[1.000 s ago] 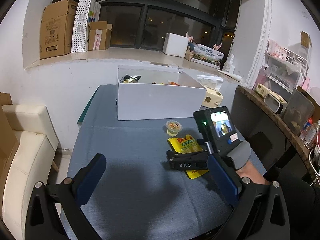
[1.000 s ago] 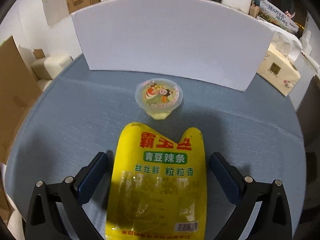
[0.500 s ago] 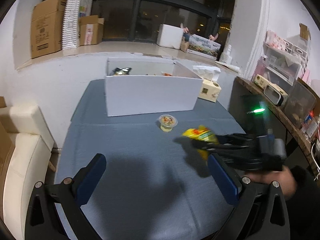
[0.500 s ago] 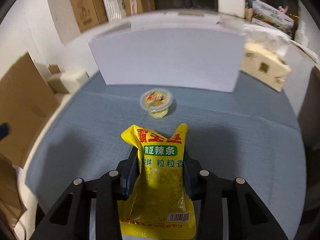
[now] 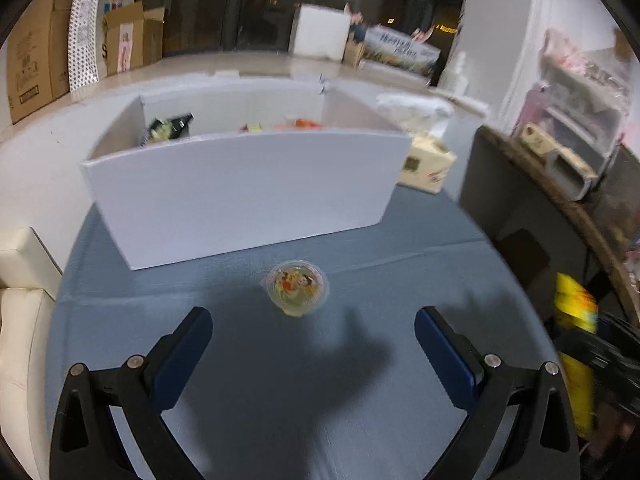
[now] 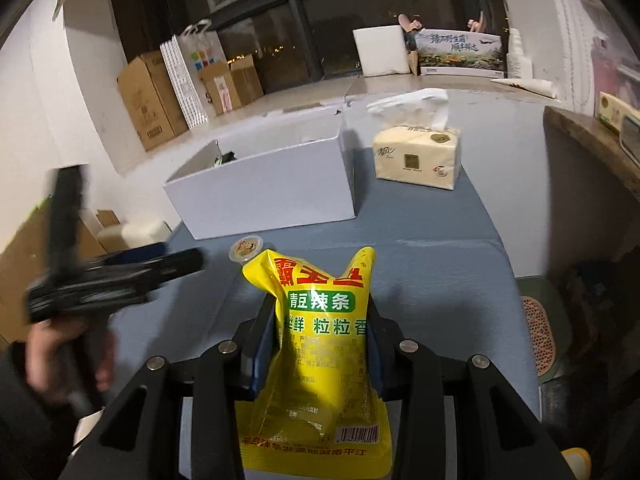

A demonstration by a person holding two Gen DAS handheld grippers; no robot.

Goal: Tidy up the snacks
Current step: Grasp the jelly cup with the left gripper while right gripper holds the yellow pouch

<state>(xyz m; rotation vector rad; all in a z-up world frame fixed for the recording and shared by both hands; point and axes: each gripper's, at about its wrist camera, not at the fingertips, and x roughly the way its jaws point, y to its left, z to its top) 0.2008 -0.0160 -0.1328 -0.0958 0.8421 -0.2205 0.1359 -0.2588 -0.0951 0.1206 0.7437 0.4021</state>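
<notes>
White box (image 5: 240, 184) at 12 o'clock holds a few snack packs. My left hand-held gripper (image 5: 314, 330) spread behind jelly cup (image 5: 298, 288); only right view shows my right hand-held gripper (image 6: 320, 328) pinching yellow pouch (image 6: 320, 344) above counter (image 6: 432, 264).

Dim indoor light at night, both fisheye views smeared by motion.

Dark windows (image 6: 360, 36) give no daylight; light falls from above, casting a soft shadow on the blue desk (image 5: 280, 360) before the jelly cup (image 5: 298, 289). Straight lines bow near the black rims. The yellow snack bag (image 6: 320, 344) is sharp with slight glare; the left tongs (image 6: 176, 264) are blurred.
</notes>
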